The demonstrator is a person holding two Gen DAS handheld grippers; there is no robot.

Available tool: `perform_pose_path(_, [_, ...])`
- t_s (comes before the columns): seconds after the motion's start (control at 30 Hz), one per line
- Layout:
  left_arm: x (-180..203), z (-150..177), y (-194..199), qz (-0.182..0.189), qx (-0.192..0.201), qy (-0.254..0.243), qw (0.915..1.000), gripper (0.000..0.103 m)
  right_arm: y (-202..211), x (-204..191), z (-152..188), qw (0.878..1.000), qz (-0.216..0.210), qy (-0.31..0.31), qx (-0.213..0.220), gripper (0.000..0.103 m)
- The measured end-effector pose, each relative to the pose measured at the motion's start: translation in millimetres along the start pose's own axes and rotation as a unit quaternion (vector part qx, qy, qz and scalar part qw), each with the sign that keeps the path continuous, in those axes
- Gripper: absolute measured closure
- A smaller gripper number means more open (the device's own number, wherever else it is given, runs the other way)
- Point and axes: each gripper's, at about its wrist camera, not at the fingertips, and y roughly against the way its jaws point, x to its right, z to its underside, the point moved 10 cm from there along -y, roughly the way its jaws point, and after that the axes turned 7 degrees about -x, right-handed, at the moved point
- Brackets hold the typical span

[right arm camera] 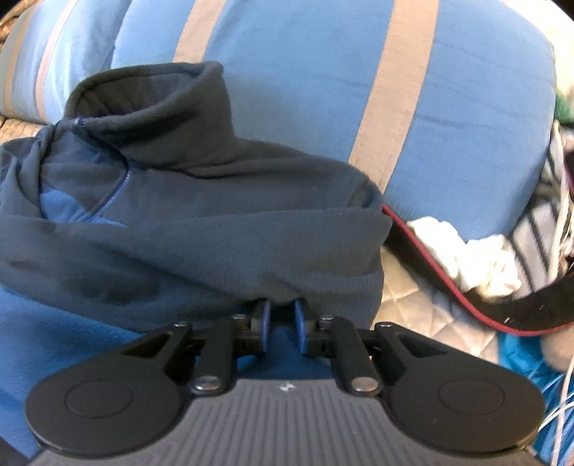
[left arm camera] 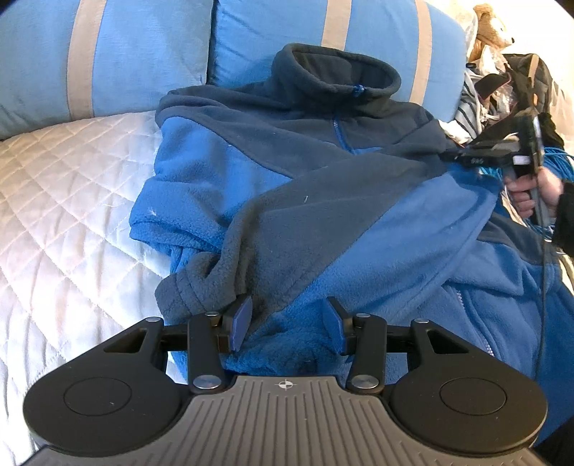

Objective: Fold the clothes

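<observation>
Blue fleece jacket (left arm camera: 305, 186) lies mid-bed against the striped pillows (left arm camera: 107, 53), sleeve folded across its chest. Left gripper (left arm camera: 287, 319) hovers half-open over the cuff; right gripper (right arm camera: 281, 315), narrow, is opening at the shoulder fold

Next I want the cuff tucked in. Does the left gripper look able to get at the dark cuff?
Probably yes: the left gripper is open, the dark cuff lies uncovered just beside its left finger, nothing between.

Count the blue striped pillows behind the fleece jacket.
2. One pillow stands at the back left, clear of the jacket. The other pillow is directly behind the jacket's collar. More may be hidden beyond the frame or under the clutter on the right.
</observation>
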Motion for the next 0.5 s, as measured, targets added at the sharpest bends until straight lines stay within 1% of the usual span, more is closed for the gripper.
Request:
perform_pose_path(0.07, [-0.6, 0.0, -1.1, 0.002, 0.003, 0.004, 1.0, 0.06, 21.1, -2.5, -12.3, 0.998, -0.03, -0.024, 0.039, 0.068])
perform_pose_path(0.13, [-1.7, -0.8, -3.0, 0.005, 0.005, 0.008, 0.9999, 0.06, 24.9, 0.8, -20.9, 0.997, -0.037, -0.053, 0.051, 0.069])
perform_pose_path(0.17, [-2.2, -1.5, -3.6, 0.006, 0.005, 0.011, 0.9999, 0.06, 16.4, 3.5, -20.5, 0.997, -0.03, -0.06, 0.039, 0.069])
perform_pose_path(0.23, [-2.6, -2.1, -3.4, 0.007, 0.004, 0.017, 0.9998, 0.06, -8.2, 9.5, -15.7, 0.998, -0.01, -0.066, 0.003, 0.07])
perform_pose_path(0.27, [-2.7, -2.1, -3.3, 0.008, 0.004, 0.017, 0.9998, 0.06, -17.5, 10.8, -13.0, 0.997, -0.01, -0.072, -0.007, 0.071])
perform_pose_path(0.33, [-2.4, -1.7, -2.7, 0.01, 0.008, 0.018, 0.9998, 0.058, -23.3, 10.0, -12.8, 0.997, -0.008, -0.081, -0.006, 0.07])
perform_pose_path(0.4, [-0.9, -2.1, -1.9, 0.018, 0.011, 0.019, 0.9996, 0.052, -19.6, 8.4, -14.7, 0.997, 0.001, -0.074, -0.009, 0.069])
perform_pose_path(0.43, [0.3, -2.9, -1.4, 0.022, 0.01, 0.02, 0.9995, 0.047, -17.0, 7.6, -15.9, 0.997, 0.006, -0.07, -0.01, 0.068])
perform_pose_path(0.47, [1.4, -4.1, -0.6, 0.025, 0.007, 0.024, 0.9994, 0.044, -13.4, 7.2, -16.7, 0.998, 0.008, -0.068, -0.013, 0.061])
perform_pose_path(0.5, [1.2, -5.4, 0.7, 0.023, 0.002, 0.031, 0.9993, 0.044, -8.2, 6.7, -16.8, 0.997, 0.007, -0.069, -0.014, 0.045])
